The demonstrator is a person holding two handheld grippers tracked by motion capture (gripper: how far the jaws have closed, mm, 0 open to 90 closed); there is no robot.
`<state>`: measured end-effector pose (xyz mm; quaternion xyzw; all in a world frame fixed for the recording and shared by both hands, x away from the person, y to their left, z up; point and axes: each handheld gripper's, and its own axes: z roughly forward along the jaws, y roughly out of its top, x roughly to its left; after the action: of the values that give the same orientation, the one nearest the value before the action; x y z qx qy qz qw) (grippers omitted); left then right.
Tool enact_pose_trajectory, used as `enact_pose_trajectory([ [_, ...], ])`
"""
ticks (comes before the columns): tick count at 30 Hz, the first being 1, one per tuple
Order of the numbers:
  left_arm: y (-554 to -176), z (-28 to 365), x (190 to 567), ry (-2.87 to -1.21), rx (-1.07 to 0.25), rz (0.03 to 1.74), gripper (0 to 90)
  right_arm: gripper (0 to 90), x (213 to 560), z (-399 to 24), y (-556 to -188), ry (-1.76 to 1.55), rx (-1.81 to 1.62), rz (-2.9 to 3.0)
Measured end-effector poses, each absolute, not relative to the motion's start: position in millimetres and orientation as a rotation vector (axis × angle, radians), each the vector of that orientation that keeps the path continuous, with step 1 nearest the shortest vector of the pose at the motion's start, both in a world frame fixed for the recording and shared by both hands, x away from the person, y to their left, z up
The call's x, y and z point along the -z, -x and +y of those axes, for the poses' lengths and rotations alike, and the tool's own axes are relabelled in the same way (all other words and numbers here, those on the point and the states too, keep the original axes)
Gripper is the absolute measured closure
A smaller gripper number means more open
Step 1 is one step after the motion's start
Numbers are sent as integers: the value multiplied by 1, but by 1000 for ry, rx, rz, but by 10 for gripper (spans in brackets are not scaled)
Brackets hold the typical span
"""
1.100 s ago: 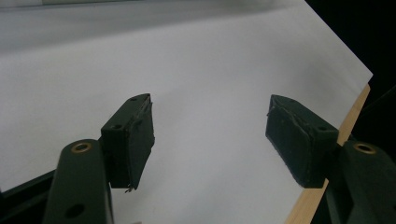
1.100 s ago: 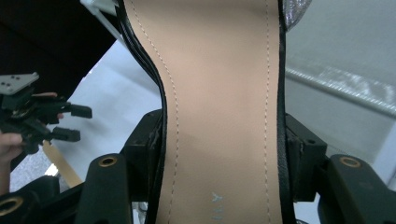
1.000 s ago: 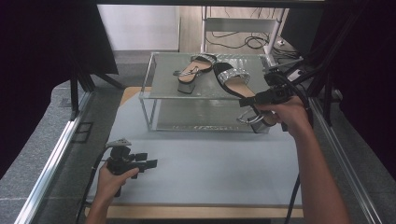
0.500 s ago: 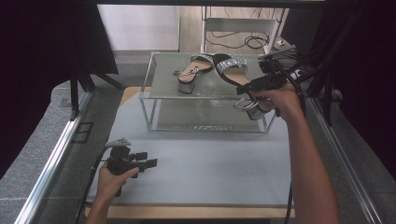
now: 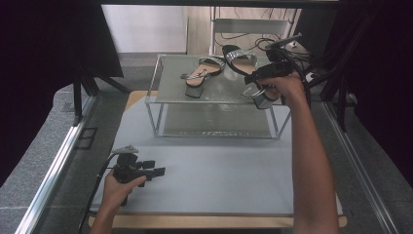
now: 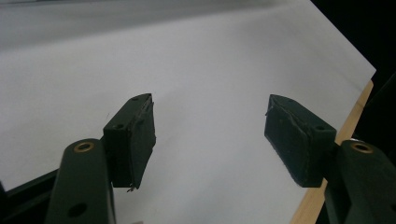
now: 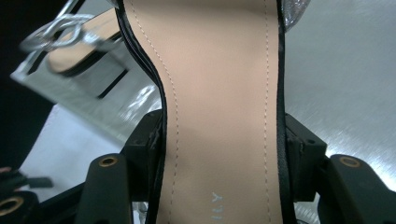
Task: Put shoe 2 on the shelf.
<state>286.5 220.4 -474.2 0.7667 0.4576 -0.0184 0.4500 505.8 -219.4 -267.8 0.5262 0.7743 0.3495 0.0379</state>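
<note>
R gripper (image 5: 263,78) carried sandal (image 5: 242,62) farther over shelf (image 5: 168,90), prob. airborne.

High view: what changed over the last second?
The right claw, shut on the sandal, carried it farther back over the shelf, alongside the other sandal. No grab, no release. The left claw stayed open and in place on the mat; the other sandal didn't move.

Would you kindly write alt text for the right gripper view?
The right gripper clamps a black sandal by the sides of its tan insole. Beyond the sandal lie a shelf and a second sandal.
</note>
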Motion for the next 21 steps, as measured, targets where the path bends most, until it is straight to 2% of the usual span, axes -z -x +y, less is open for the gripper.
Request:
enact_pose_trajectory([
  [21,-283,220,475,-1903,55,1129,337,413,297,-212,-569,-1775,-911,2284],
])
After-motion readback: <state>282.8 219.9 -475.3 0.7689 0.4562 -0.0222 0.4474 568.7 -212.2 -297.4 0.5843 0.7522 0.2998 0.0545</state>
